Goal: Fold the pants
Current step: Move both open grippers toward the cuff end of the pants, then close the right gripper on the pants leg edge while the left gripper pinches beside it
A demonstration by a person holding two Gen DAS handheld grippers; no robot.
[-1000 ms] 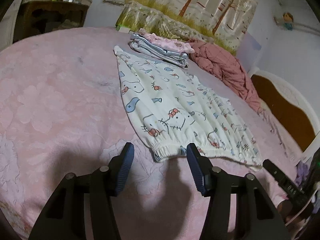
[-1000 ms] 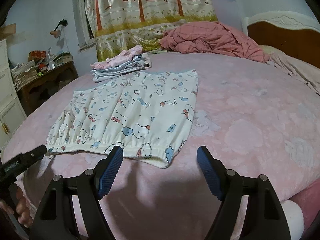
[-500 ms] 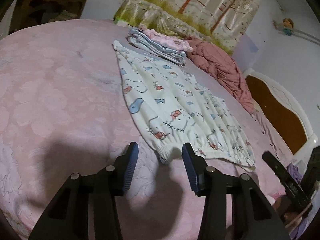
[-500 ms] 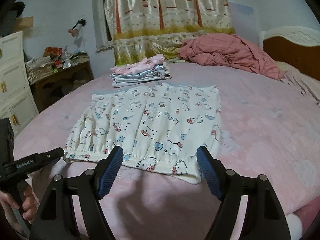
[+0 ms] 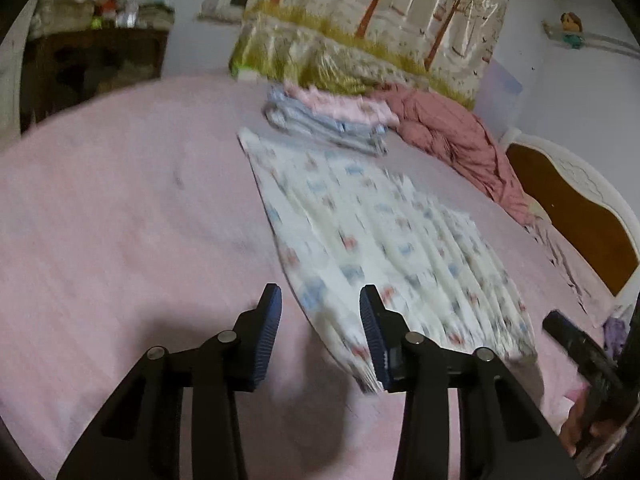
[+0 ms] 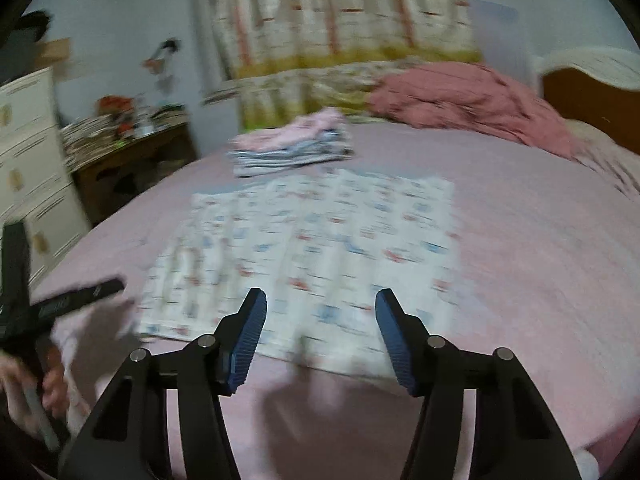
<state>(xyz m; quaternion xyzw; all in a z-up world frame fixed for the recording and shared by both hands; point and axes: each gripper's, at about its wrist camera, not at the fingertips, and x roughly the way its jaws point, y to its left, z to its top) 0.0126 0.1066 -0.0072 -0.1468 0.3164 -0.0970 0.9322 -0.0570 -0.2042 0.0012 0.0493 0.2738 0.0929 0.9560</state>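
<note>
Left gripper [image 5: 320, 336]: jaws closing, nothing gripped, the near corner of the pants [image 5: 384, 248] showing between them. Right gripper [image 6: 320, 336]: jaws closing, empty, above the waistband edge. Pants lie flat on the pink bedspread [image 5: 120, 220], white with a small print blurred beyond reading. Behind them, a stack of folded clothes [image 6: 292, 148].

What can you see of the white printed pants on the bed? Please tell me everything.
The white printed pants are of thin, soft-looking cloth with small blue and red cartoon figures, blurred here. They lie flat on the pink bedspread, gathered waistband toward the cameras. A stack of folded clothes sits just beyond their far edge. Neither gripper touches them; both hover near the waistband with nothing between the pads.
</note>
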